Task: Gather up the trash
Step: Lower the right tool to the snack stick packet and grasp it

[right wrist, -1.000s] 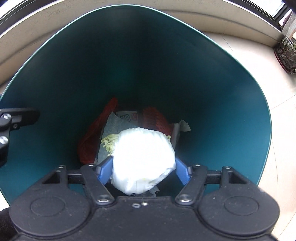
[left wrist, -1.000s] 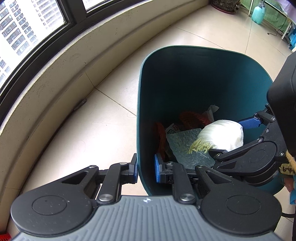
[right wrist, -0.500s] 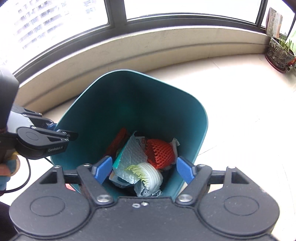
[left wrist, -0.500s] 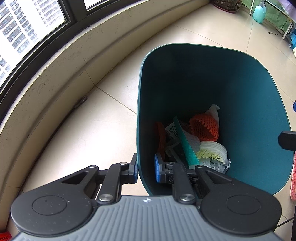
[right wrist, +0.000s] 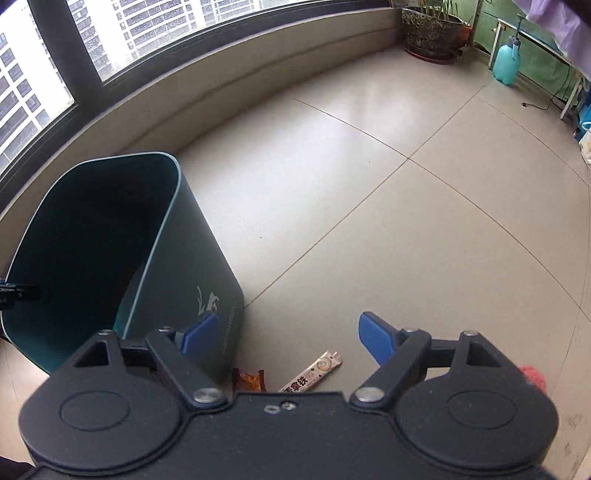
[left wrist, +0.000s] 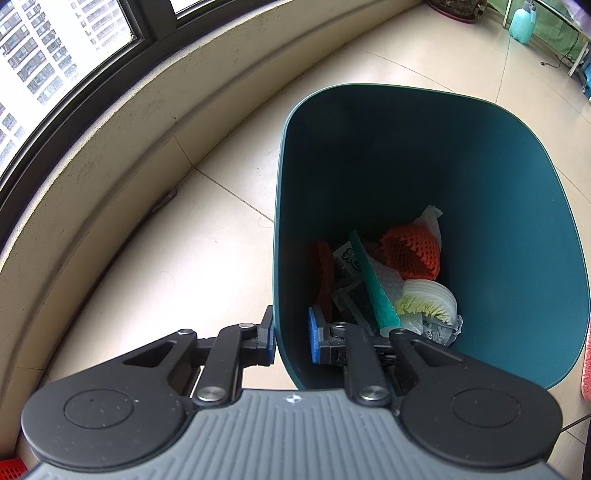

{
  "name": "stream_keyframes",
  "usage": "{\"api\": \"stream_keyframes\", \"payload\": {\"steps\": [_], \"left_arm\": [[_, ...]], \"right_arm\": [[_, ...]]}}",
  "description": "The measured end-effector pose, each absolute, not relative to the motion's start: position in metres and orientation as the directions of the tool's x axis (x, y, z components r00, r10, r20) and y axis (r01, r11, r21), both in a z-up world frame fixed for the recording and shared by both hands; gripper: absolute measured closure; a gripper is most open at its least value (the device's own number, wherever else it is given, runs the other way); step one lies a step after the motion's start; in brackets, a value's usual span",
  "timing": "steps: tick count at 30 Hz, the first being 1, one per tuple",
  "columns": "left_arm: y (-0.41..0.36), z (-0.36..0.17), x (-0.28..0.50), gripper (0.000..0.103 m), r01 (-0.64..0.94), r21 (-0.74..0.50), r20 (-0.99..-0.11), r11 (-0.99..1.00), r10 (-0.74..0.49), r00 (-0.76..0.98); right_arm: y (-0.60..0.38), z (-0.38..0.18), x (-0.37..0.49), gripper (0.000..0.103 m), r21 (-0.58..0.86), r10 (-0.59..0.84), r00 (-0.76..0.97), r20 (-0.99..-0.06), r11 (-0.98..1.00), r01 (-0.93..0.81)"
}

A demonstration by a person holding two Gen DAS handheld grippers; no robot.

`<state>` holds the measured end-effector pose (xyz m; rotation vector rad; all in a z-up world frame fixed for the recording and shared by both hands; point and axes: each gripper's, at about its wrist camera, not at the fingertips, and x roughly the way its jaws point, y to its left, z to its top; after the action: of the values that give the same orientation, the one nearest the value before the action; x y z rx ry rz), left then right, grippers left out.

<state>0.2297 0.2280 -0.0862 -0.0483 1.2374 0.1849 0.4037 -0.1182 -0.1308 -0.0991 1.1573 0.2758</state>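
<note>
A dark teal trash bin (left wrist: pixel 517 206) stands on the tiled floor; it also shows in the right wrist view (right wrist: pixel 207 258). My left gripper (left wrist: pixel 291 336) is shut on the bin's near wall, one pad outside and one inside. Inside lie a white cabbage piece (left wrist: pixel 428 299), orange foam netting (left wrist: pixel 410 251), a teal sheet (left wrist: pixel 373 280) and wrappers. My right gripper (right wrist: pixel 286 336) is open and empty, above the floor right of the bin. Below it lie a beige sachet (right wrist: pixel 312 373) and an orange wrapper (right wrist: pixel 249 380).
A curved low wall (left wrist: pixel 122 122) under windows runs behind the bin. A potted plant (right wrist: pixel 432 29) and a teal spray bottle (right wrist: pixel 506 61) stand far back. A pink-red thing (right wrist: pixel 533 376) lies on the floor at the right.
My right gripper let go of the cabbage piece into the bin, pulled out and swung right over the floor. My left gripper has kept its hold on the bin wall.
</note>
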Motion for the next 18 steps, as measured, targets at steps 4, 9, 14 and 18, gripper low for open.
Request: {"api": "stream_keyframes", "payload": {"steps": [4,9,14,18], "left_arm": [[0.228,-0.087,0.231,0.087,-0.165,0.071,-0.943,0.984,0.12,0.31],[0.227,-0.087,0.231,0.087,-0.164,0.069,-0.943,0.984,0.118,0.311],[0.227,-0.089,0.231,0.087,-0.168,0.078,-0.943,0.983,0.128,0.307],[0.227,-0.09,0.233,0.087,-0.175,0.083,-0.945,0.981,0.133,0.299]], "right_arm": [[-0.132,-0.174,0.412,0.021,0.069,0.129,0.316,-0.94,0.979,-0.194],[-0.141,-0.217,0.414,0.021,0.081,0.116,0.275,-0.954,0.988,-0.133],[-0.14,-0.26,0.413,0.021,0.078,0.099,0.219,-0.971,0.992,-0.098],[-0.135,-0.306,0.42,0.024,0.056,0.064,0.154,-0.986,0.997,-0.059]]}}
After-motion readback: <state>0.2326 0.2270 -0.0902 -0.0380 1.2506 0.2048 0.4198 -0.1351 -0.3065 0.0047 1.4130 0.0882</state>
